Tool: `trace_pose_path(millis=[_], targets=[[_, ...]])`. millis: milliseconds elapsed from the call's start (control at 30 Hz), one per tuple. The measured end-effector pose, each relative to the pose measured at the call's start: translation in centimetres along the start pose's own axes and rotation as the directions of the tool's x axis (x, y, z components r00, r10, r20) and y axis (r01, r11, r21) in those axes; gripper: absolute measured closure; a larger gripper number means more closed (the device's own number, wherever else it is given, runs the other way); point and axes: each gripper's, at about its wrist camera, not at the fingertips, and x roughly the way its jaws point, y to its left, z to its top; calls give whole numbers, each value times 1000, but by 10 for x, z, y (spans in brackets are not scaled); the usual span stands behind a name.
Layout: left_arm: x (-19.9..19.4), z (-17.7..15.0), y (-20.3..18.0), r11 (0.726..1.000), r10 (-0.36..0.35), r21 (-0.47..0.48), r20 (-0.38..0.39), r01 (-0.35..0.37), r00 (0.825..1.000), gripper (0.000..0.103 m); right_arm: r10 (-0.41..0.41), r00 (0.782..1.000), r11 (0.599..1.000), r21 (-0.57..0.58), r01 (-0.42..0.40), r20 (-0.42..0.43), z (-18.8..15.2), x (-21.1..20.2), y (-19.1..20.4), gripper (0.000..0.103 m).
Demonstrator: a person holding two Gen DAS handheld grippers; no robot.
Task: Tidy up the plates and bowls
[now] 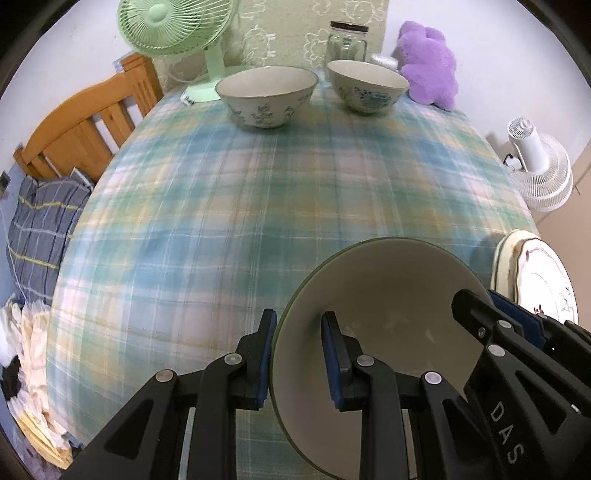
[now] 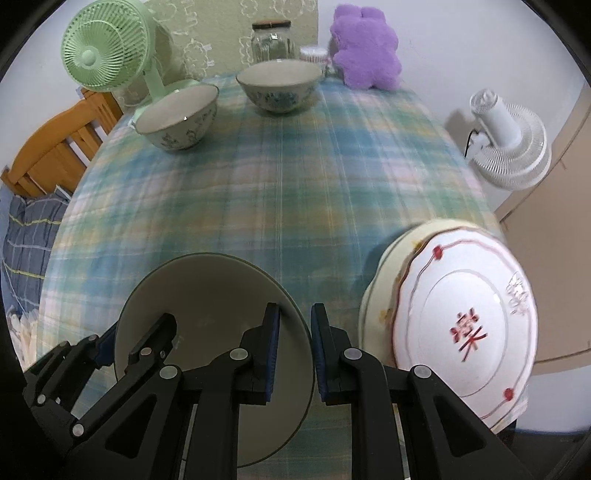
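— Both sets of jaws are clamped on the same big bowl (image 1: 384, 314). My left gripper (image 1: 299, 360) pinches its left rim, one pad outside and one inside; my right gripper (image 2: 293, 356) does the same on the opposite rim.

— Where does the bowl sit from your view?

— Low and close, over the near part of the counter (image 1: 240, 206), which wears a blue-green plaid cloth. Its plain pale inside faces me. I cannot tell whether its base touches the cloth.

— And the rest of the dishes?

— Two patterned bowls stand at the far end: the left bowl (image 1: 266, 96) just in front of a green fan (image 1: 173, 29), the right bowl (image 1: 367, 86) near a glass jar (image 1: 348, 40) and a purple plush toy (image 1: 430, 62). They are apart from each other. On my right, at the counter's edge, a stack of plates (image 2: 461, 328) lies just beside the held bowl; the top one has a red mark in its middle.
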Motion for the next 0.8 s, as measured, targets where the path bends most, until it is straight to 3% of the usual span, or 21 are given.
trace_pose_path(millis=[167,233,333,433,500,533,567,800], targets=[[0,0,-3,1000,0,10,-2,0,1000,81,9,1000,1000,-24,-9,19,0,3,3,82],[2,0,-2,1000,-24,8,-23,25,999,69,13,1000,1000,-23,-13,7,1,5,1,80],[7,-1,-1,1000,-26,7,-65,27,998,61,5,1000,1000,-21,-5,-18,1,8,1,78],[5,-2,0,999,-37,27,-79,40,996,43,12,999,999,-30,-13,-46,-1,12,5,68],[0,-1,2,997,-53,45,-65,56,997,32,10,999,999,-32,-11,-48,-1,11,7,53],[-3,1,3,997,-57,53,-53,60,997,29,4,999,1000,-30,-5,-43,-1,9,9,39],[-6,3,4,996,-63,58,-46,65,997,28,0,999,1000,-25,-1,-35,-1,7,10,33],[-25,24,16,990,-104,93,3,103,995,26,-22,1000,1000,1,22,22,12,-14,17,33]])
